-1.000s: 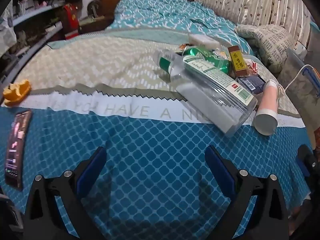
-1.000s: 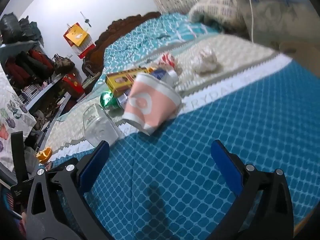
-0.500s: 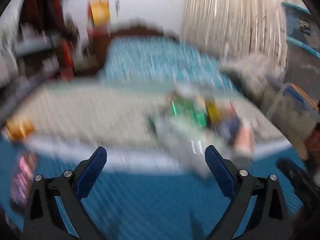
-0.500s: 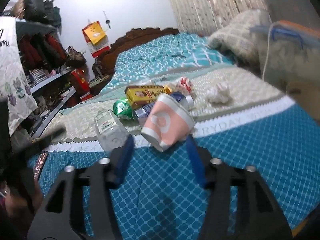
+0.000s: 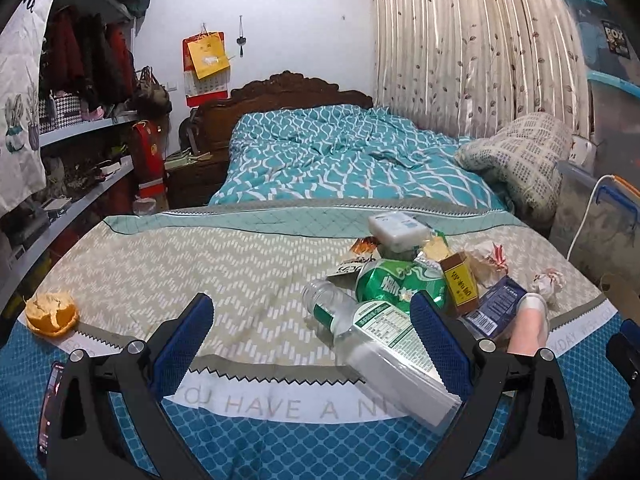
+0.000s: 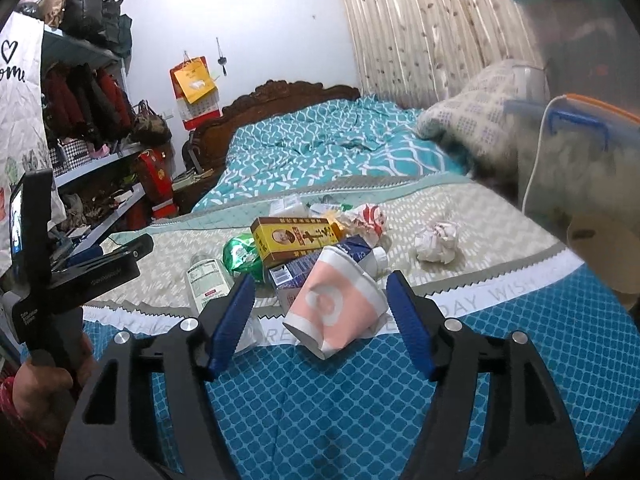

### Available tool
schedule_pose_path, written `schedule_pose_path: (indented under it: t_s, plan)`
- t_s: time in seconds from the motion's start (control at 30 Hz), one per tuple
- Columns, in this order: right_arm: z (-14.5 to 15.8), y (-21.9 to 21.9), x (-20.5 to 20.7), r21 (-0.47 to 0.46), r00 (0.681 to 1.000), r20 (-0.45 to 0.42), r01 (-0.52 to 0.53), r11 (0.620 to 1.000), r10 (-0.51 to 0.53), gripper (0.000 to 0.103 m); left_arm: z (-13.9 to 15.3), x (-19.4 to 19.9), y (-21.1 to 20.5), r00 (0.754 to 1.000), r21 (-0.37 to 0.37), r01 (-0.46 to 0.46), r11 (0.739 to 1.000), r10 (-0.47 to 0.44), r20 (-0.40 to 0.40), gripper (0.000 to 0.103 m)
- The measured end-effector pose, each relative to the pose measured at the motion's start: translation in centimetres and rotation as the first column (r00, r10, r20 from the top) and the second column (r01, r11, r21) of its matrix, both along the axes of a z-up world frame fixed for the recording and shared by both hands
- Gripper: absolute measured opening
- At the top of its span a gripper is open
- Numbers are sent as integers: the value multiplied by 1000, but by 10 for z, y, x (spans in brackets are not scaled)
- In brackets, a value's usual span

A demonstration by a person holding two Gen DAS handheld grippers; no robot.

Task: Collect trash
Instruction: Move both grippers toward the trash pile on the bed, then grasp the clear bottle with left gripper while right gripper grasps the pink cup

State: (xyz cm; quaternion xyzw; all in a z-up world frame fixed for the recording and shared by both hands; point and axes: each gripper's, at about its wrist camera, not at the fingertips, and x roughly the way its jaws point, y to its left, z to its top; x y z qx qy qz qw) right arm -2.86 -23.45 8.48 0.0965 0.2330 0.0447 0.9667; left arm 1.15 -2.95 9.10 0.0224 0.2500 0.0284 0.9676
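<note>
Where visible, left-only orange peel (image 5: 51, 313)

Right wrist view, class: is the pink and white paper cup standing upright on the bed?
No. The paper cup lies tipped on its side on the blue bedspread, its open rim facing the camera.

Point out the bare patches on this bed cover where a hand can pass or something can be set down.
Free: the beige zigzag stretch between the orange peel and the clear bottle; the blue diamond strip nearest both tongs; the beige patch right of the crumpled paper. Crowded: the pile of bottle, green wrapper, yellow box and paper cup.
</note>
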Motion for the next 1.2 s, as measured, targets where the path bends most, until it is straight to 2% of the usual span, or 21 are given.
schedule_pose_path:
  t_s: [0.2,0.23,0.3,0.33,0.5,0.63,0.67,0.73,0.8,0.83,0.87,0.9,0.97,1.0,1.07,1.13,1.2]
  plan:
    - [-6,9,10,-31,1000,-21,-19,999,18,68,-5,8,5,1000,-13,8,1000,-8,-26,94]
    - [-7,12,14,-50,999,-27,-28,998,27,66,-8,11,7,999,-22,13,1000,-14,-44,94]
    - [-10,20,23,-111,998,-45,-52,992,48,54,-13,15,13,996,-53,26,998,-31,-83,94]
    - [-12,27,28,-148,997,-58,-68,987,60,52,-14,18,18,993,-77,39,996,-47,-107,94]
    - [-25,60,52,-321,991,-86,-121,939,98,51,-23,28,34,976,-173,67,983,-101,-194,94]
    - [-37,95,65,-412,981,-127,-186,892,146,50,-30,36,45,962,-239,71,969,-130,-241,94]
    - [-39,107,62,-429,976,-132,-215,877,175,44,-31,37,47,959,-247,70,966,-134,-250,94]
    - [-33,121,48,-380,953,-125,-303,874,276,41,-34,40,49,956,-253,64,965,-133,-263,94]
    - [-24,131,33,-274,891,-148,-454,848,429,40,-36,43,49,953,-252,56,966,-128,-276,94]
    - [-21,132,25,-256,875,-138,-485,836,465,40,-37,46,48,949,-250,52,967,-126,-288,94]
    - [-18,131,19,-265,880,-120,-475,839,460,42,-39,49,45,945,-250,54,967,-131,-301,94]
    - [-16,125,13,-271,896,-97,-443,854,434,50,-42,51,41,939,-249,64,966,-142,-312,94]
    - [-14,103,10,-248,932,-70,-360,899,354,58,-46,52,34,933,-237,86,968,-161,-322,94]
    - [-15,85,10,-221,957,-67,-291,931,283,64,-48,53,26,929,-215,103,971,-171,-328,95]
    - [-18,58,12,-181,982,-74,-187,966,177,75,-51,55,15,932,-152,105,983,-151,-329,94]
    - [-20,25,22,-109,992,-107,-79,991,67,80,-53,55,12,936,-125,103,987,-139,-325,94]
    - [-25,-4,29,5,988,-155,-10,1000,11,86,-52,58,13,940,-115,90,989,-123,-320,94]
